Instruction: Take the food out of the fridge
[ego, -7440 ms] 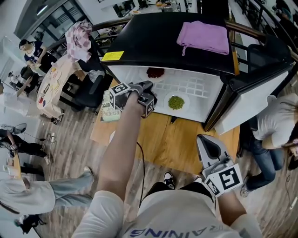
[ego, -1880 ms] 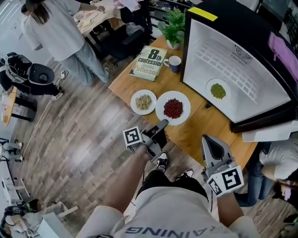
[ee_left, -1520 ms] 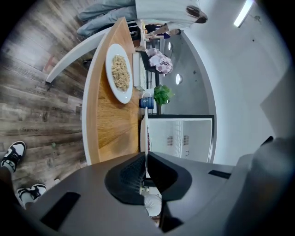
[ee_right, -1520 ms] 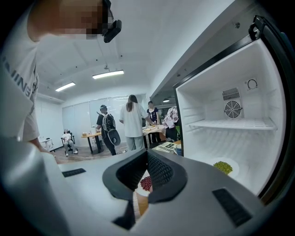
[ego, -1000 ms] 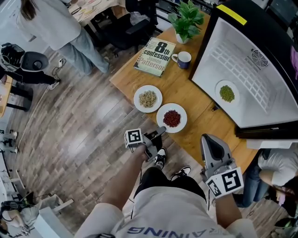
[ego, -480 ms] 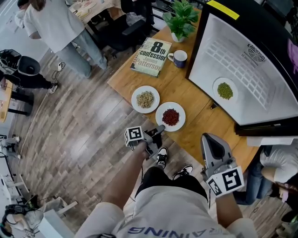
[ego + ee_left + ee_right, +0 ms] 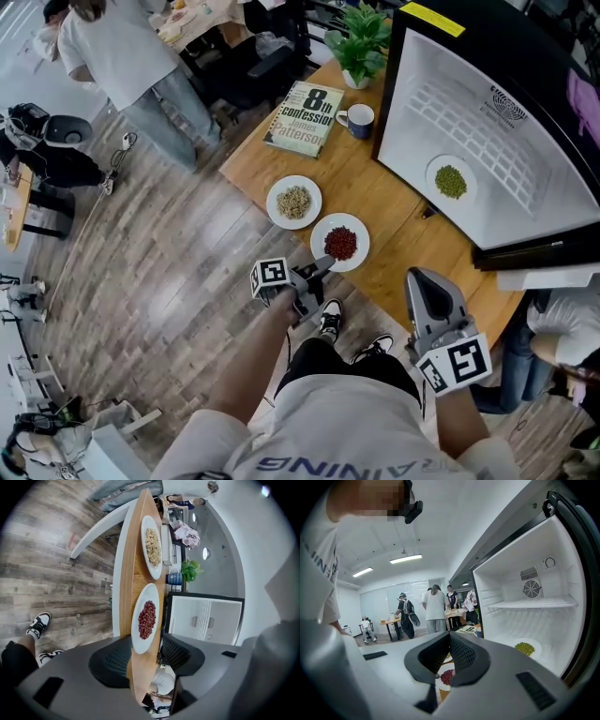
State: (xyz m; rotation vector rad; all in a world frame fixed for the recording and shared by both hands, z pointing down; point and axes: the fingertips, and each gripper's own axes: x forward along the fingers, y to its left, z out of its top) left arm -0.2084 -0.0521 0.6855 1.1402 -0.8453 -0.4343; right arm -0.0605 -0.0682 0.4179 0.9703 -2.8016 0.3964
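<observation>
A white plate of red beans (image 7: 339,242) lies on the wooden table (image 7: 394,220) near its front edge, beside a plate of beige grains (image 7: 293,202). My left gripper (image 7: 321,266) is at the red plate's near rim. Its jaws have just been opening. In the left gripper view the red bean plate (image 7: 147,619) and the table edge sit between the spread jaws of the left gripper (image 7: 147,654), and the pads stand off them. A plate of green beans (image 7: 450,181) rests inside the open fridge (image 7: 487,56). My right gripper (image 7: 422,281) hangs shut and empty, back from the table.
A book (image 7: 305,117), a blue mug (image 7: 358,119) and a potted plant (image 7: 361,37) stand at the table's far end. A person (image 7: 122,56) stands on the wooden floor at upper left, and another (image 7: 562,323) crouches at right by the fridge door.
The red bean plate, earlier inside the fridge, now lies on the table next to the grain plate. My left jaws have opened off its rim. The right gripper has kept still.
</observation>
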